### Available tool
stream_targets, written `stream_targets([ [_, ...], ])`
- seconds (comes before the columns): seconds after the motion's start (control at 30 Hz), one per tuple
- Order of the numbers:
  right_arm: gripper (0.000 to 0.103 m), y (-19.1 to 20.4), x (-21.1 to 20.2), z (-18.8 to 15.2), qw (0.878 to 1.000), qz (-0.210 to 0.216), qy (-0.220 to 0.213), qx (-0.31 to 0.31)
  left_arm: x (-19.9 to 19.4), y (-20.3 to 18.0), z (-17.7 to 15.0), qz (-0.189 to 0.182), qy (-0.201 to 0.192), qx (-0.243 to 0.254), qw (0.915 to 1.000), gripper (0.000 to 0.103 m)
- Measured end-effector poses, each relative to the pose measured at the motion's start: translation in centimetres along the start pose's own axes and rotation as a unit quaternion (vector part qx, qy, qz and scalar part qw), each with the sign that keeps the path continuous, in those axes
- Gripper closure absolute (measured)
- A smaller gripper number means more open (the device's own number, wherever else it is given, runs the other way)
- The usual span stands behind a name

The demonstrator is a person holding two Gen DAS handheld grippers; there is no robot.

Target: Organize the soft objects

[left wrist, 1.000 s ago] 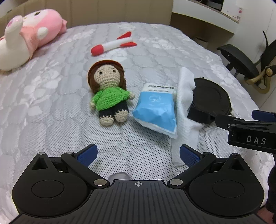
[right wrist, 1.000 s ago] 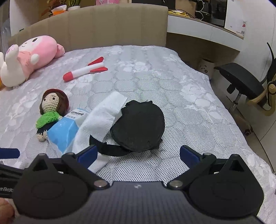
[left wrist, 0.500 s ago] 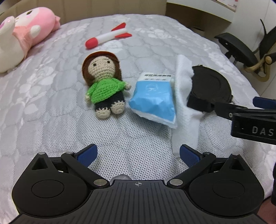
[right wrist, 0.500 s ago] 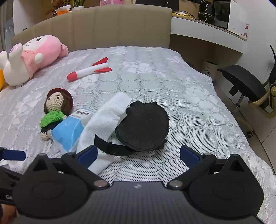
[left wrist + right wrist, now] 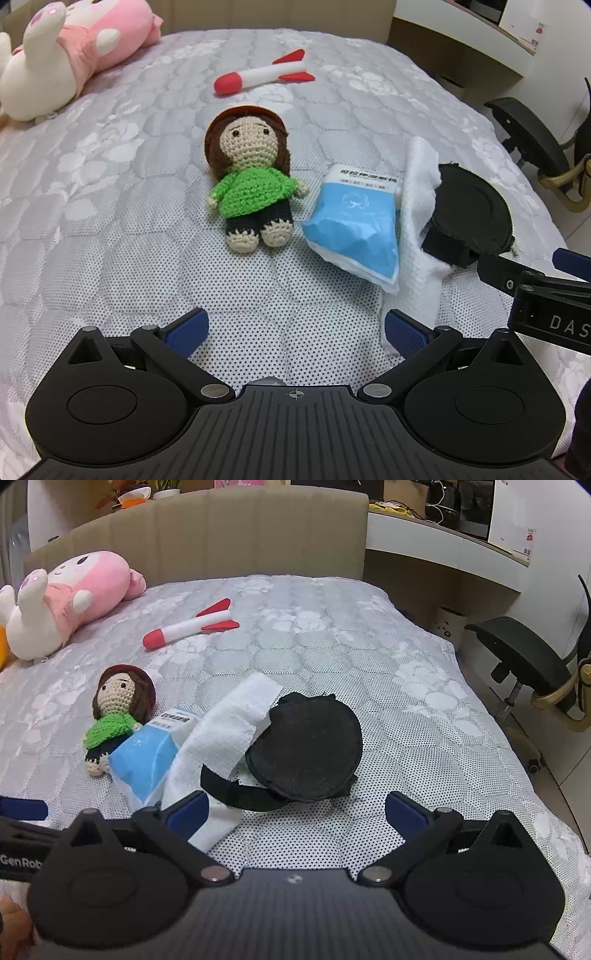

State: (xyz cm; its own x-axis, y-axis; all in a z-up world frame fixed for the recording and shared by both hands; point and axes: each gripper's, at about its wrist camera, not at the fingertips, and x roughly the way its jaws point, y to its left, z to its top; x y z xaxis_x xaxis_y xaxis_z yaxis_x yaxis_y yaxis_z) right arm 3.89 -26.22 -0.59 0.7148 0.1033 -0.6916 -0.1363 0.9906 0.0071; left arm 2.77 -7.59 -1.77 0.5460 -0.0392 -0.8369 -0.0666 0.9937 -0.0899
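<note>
A crocheted doll (image 5: 253, 184) (image 5: 118, 709) in a green top lies face up on the quilted bed. To its right sit a blue pack of cotton pads (image 5: 356, 225) (image 5: 147, 757), a white cloth (image 5: 419, 236) (image 5: 225, 738) and a round black pad with a strap (image 5: 469, 210) (image 5: 306, 746). My left gripper (image 5: 295, 328) hovers open over bare quilt just short of the doll's feet. My right gripper (image 5: 295, 808) is open too, low over the bed in front of the black pad, its left finger over the cloth's near end.
A red and white plush rocket (image 5: 264, 74) (image 5: 190, 626) lies farther back, and a large pink and white plush toy (image 5: 66, 55) (image 5: 66, 598) rests at the far left by the headboard (image 5: 221, 531). An office chair (image 5: 524, 657) stands off the bed's right edge.
The left gripper has eased forward and down toward the doll, which now looks larger. The right gripper has drawn back and risen slightly. Both stay open; no object has moved.
</note>
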Motion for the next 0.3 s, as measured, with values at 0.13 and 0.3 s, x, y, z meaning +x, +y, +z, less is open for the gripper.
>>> stream_targets([
  [0.13, 0.001, -0.2, -0.2, 0.1, 1.000, 0.000, -0.005, 0.004, -0.4, -0.5, 0.0, 0.005, -0.011, 0.009, 0.9999, 0.000],
  [0.3, 0.001, -0.4, -0.3, 0.2, 1.000, 0.000, -0.010, 0.010, -1.4, -0.5, -0.1, 0.009, -0.055, 0.017, 0.9983, 0.000],
])
